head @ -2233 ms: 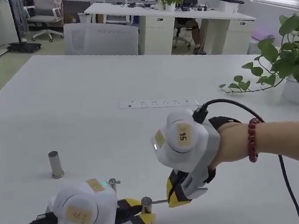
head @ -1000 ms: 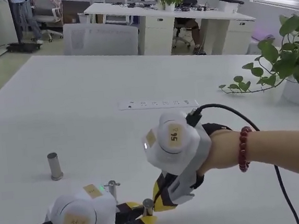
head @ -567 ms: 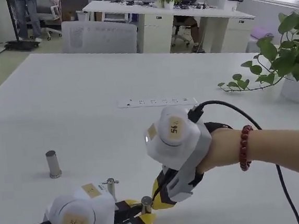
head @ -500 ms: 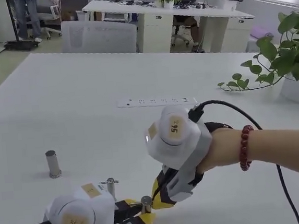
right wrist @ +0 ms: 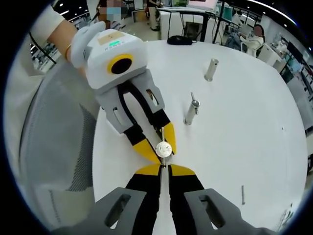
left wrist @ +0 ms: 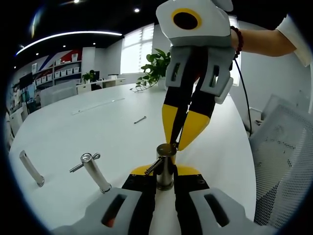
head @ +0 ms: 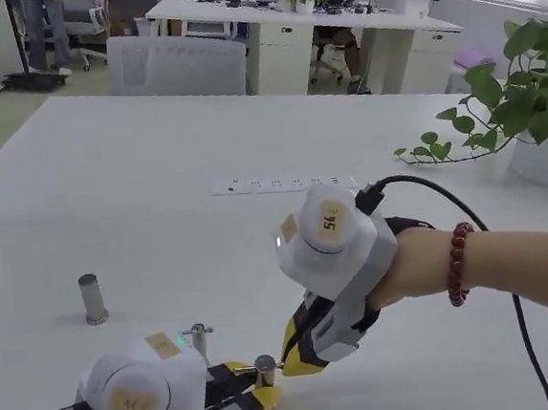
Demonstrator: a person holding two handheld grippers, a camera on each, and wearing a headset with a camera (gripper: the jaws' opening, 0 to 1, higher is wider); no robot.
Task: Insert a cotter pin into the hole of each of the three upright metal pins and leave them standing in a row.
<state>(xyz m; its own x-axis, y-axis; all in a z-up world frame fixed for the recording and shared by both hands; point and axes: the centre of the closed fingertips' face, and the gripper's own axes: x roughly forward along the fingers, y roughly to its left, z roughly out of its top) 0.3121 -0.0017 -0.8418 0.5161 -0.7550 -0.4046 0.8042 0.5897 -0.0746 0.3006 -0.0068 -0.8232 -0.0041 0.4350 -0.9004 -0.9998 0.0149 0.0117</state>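
The right gripper [right wrist: 164,167] pinches a cotter pin [left wrist: 151,167] passing through the near metal pin [left wrist: 166,155], which the left gripper [left wrist: 165,171] clamps upright. Risk: a skewed push may jam or bend the cotter pin, or tip the metal pin once released.

The left gripper [head: 259,387] and right gripper [head: 291,361] share rounded white housings, yellow stickers [head: 330,221] and black jaws tipped yellow. A black cable [head: 374,196] leaves the right one; a red bead bracelet [head: 459,264] rings that wrist.
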